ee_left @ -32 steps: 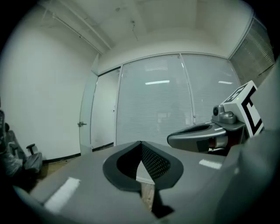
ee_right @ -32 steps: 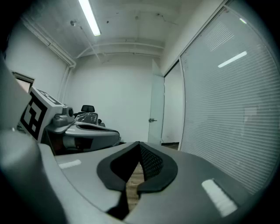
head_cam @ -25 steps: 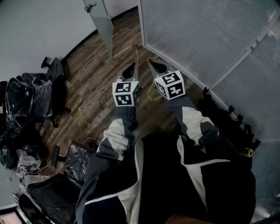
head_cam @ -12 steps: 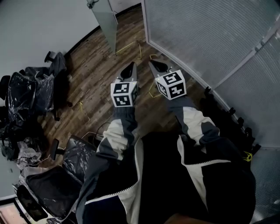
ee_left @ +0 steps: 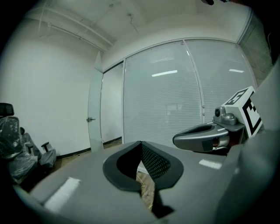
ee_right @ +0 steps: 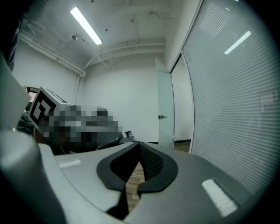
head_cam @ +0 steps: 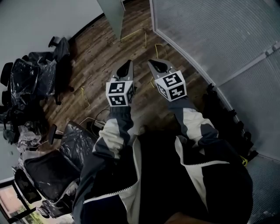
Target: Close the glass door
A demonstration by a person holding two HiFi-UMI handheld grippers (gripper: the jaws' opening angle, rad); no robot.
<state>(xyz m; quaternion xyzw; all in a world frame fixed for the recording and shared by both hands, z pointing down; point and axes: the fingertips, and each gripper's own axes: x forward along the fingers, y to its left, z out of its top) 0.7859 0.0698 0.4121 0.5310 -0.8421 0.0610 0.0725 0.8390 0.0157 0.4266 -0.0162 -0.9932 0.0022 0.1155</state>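
The glass door (head_cam: 113,12) stands open far ahead at the top of the head view, a frosted panel with a metal handle (ee_left: 90,119) seen in the left gripper view. In the right gripper view the door (ee_right: 165,109) juts out from the glass wall, well beyond the jaws. My left gripper (head_cam: 127,66) and right gripper (head_cam: 155,65) are held side by side over the wooden floor, pointing towards the door and far short of it. Both are shut with nothing between the jaws. The left gripper (ee_left: 141,144) also sees the right gripper's body (ee_left: 203,136) beside it.
A frosted glass wall (head_cam: 218,39) runs along the right. Several office chairs wrapped in plastic (head_cam: 30,83) crowd the left, one close by (head_cam: 76,146). Yellow cable (head_cam: 142,37) lies on the wooden floor (head_cam: 100,57). A white wall (head_cam: 39,22) lies beyond the chairs.
The view has advanced towards the door, which has slid to the top edge of the head view. The chairs have drifted nearer. Both grippers stay shut and have dipped slightly.
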